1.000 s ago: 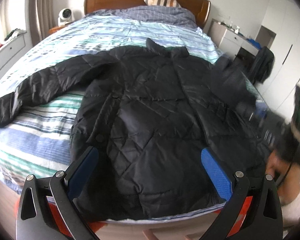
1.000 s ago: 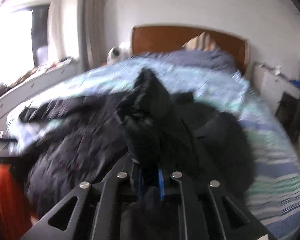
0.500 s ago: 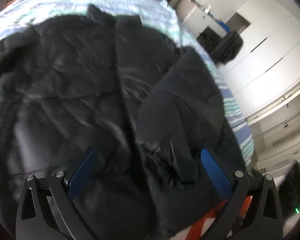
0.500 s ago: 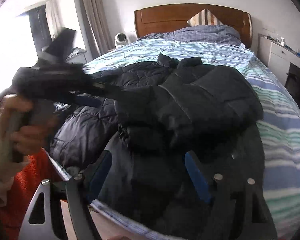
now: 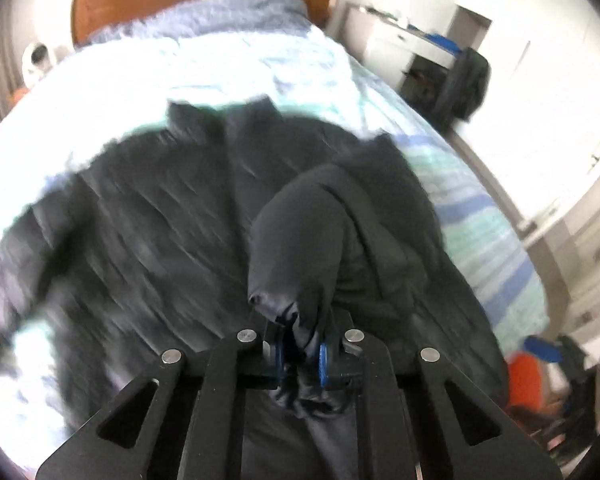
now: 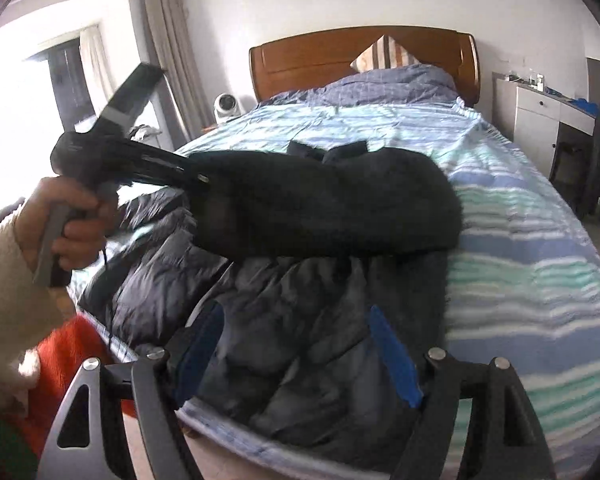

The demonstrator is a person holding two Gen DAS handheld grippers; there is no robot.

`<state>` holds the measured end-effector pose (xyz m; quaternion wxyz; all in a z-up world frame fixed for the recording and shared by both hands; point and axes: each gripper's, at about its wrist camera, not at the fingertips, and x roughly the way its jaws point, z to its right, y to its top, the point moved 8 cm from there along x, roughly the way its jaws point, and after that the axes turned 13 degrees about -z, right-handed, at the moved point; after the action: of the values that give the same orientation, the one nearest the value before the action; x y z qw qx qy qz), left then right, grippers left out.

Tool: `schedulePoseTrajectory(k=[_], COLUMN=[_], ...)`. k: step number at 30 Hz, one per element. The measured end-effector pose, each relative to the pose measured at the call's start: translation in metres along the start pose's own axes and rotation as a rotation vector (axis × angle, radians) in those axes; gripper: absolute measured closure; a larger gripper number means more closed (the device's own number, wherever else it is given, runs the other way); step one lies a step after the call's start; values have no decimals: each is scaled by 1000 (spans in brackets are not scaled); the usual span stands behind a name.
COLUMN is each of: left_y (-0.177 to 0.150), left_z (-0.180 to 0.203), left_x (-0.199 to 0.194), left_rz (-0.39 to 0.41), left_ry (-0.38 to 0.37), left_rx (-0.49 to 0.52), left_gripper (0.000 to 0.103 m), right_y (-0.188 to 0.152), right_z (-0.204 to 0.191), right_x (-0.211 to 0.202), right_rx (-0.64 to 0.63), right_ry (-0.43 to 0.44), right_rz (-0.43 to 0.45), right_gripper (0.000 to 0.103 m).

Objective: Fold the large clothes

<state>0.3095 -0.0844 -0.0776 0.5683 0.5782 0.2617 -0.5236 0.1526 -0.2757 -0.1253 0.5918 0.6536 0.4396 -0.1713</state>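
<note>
Folding just beginning: left gripper (image 5: pixel 302 354) clamping black quilted jacket (image 5: pixel 148 232)'s sleeve (image 5: pixel 300 248) ahead; right gripper (image 6: pixel 296 348) gaping empty above hem; body unfolded.

Motion blur smears the black jacket (image 5: pixel 148 240) left of the left tongs (image 5: pixel 302 354), its quilting unreadable. Glare washes out the bed (image 5: pixel 220 72) beyond. The sleeve (image 6: pixel 324 204) hides the left tongs' tips in the right wrist view; small items on the white dresser (image 6: pixel 540 108) are too small to identify.
</note>
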Motion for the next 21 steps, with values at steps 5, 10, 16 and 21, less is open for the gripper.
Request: schedulePoseTrajectory(k=[5,10,16,21], left_y=[47,45,20,25], left_z=[-91,-154,-172,-178], left_x=[37,83,107,118], left_rz=[-6,-50,-55,-42], left_ry=[117,137,110,89], left_rx=[-99,-214,-241,-273], left_gripper=[93,93,91,89], right_y=[58,110,188,228], right_z=[55,94,129,135], right_x=[21,78,159,234], right_rx=[117,176,225,176], right_ry=[14,31,-1,-38], right_rz=[-33,-111,-158,-194], right_gripper=[26,26,26,26])
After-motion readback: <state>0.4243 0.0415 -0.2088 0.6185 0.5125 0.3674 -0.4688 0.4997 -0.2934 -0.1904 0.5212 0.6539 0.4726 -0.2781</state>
